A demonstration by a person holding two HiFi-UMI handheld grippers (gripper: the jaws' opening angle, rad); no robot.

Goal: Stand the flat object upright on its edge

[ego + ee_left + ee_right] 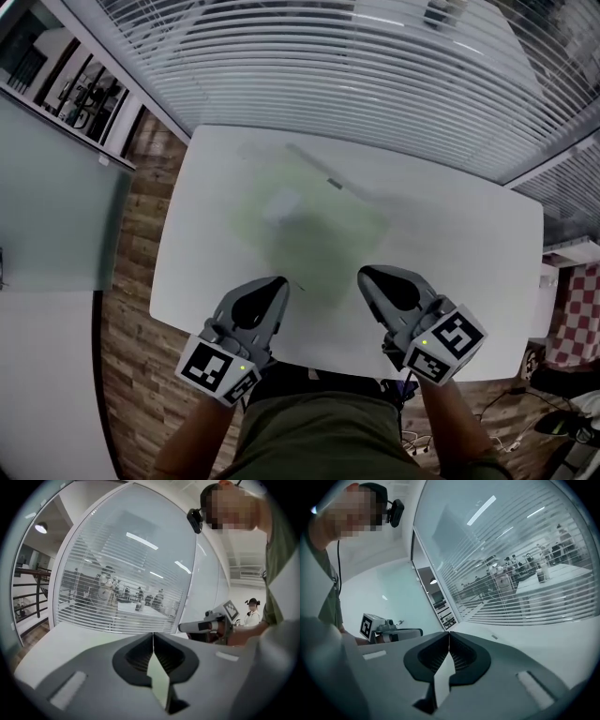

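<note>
Left gripper [278, 283]: jaws together, nothing between. Right gripper [367, 276]: same, empty. Both sit low over near edge of white table [469, 281], either side of near corner of pale green flat object [314, 234]. Object lies flat mid-table, untouched. Likely staging for two-sided lift.

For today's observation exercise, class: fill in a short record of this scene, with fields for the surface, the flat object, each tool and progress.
Surface: white rectangular table
Object: pale green flat sheet, blurred, seemingly lying flat mid-table
Left tool: jaws together, nothing between them, over the table's near side
Right tool: jaws together, nothing between them, over the table's near side
Progress: sheet not yet upright
</note>
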